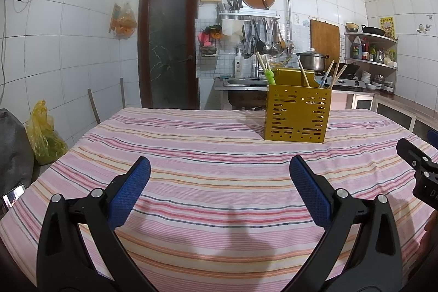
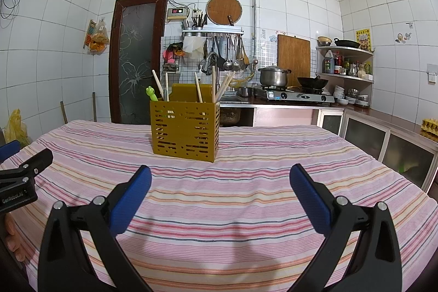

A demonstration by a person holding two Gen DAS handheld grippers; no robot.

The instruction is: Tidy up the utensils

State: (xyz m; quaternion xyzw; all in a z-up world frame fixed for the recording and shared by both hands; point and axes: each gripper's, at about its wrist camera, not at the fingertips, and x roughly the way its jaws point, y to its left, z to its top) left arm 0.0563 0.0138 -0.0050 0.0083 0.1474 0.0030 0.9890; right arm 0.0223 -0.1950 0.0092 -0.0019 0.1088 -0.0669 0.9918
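Left wrist view: left gripper (image 1: 220, 177) spread, empty; right gripper (image 2: 220, 184) likewise. Holder (image 1: 297, 114) stands centre-right, chopsticks (image 1: 303, 73) inside. Approach from above, likely avoiding tipping it.
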